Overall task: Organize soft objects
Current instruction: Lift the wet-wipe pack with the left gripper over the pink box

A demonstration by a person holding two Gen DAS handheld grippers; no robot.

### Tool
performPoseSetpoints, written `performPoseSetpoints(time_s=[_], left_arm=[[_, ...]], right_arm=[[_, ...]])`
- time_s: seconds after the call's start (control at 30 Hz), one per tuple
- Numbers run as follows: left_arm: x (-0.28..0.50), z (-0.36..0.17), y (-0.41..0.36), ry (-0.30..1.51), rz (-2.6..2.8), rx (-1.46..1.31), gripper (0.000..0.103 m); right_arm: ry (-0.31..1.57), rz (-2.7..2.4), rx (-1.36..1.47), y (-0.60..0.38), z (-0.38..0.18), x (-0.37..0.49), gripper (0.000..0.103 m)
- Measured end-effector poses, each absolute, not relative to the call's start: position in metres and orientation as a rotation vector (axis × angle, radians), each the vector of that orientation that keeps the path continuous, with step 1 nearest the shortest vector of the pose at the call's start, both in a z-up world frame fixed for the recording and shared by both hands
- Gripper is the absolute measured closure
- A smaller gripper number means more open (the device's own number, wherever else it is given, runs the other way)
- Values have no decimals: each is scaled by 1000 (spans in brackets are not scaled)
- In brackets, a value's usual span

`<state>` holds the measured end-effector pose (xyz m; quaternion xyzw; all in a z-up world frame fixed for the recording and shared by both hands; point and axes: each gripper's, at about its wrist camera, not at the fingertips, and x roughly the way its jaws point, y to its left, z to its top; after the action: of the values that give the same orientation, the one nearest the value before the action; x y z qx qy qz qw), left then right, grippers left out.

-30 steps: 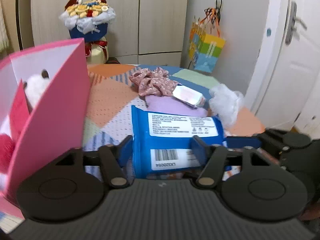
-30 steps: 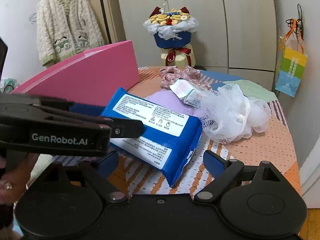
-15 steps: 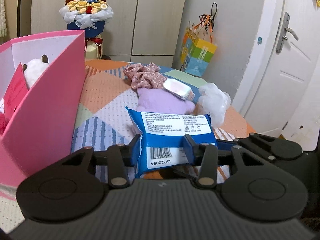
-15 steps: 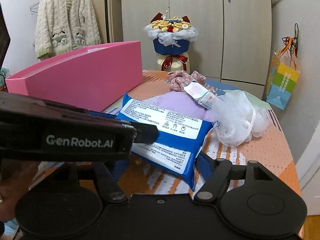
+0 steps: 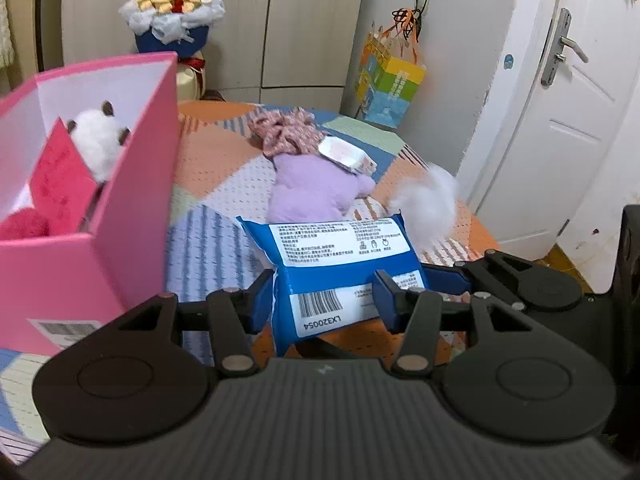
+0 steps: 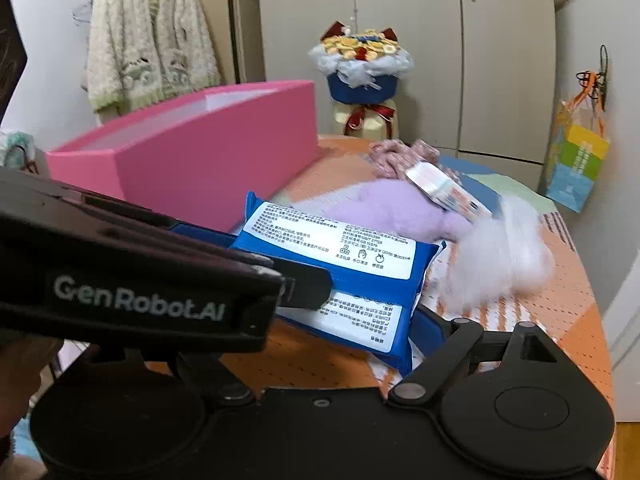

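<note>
The left gripper (image 5: 324, 300) grips the near end of the blue wipes pack (image 5: 340, 264), lifted off the patchwork bedcover (image 5: 224, 168), though its jaws are opening slightly. The right gripper (image 6: 404, 320) also has the pack between its widening jaws; whether they press it I cannot tell. The open pink box (image 5: 132, 216) stands just beside on the left, with free cover between, and the purple plush (image 5: 312, 188) and white mesh sponge (image 5: 432, 204) lie beyond.

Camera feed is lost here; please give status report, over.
Left hand-held gripper: jaws opening, blue wipes pack between. Right hand-held gripper: opening, pack between, grip unclear. Open pink box beside.
</note>
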<state>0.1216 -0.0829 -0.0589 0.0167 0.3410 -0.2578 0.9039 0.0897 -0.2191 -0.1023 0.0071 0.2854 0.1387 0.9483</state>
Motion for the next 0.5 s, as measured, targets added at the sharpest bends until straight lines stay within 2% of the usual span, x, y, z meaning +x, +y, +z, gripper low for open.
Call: performPoseSetpoints(time_s=[0.5], left_arm=[[96,-52,-61,775,-546,33,53]], right_arm=[[642,293,-22,-194,-92,59,12]])
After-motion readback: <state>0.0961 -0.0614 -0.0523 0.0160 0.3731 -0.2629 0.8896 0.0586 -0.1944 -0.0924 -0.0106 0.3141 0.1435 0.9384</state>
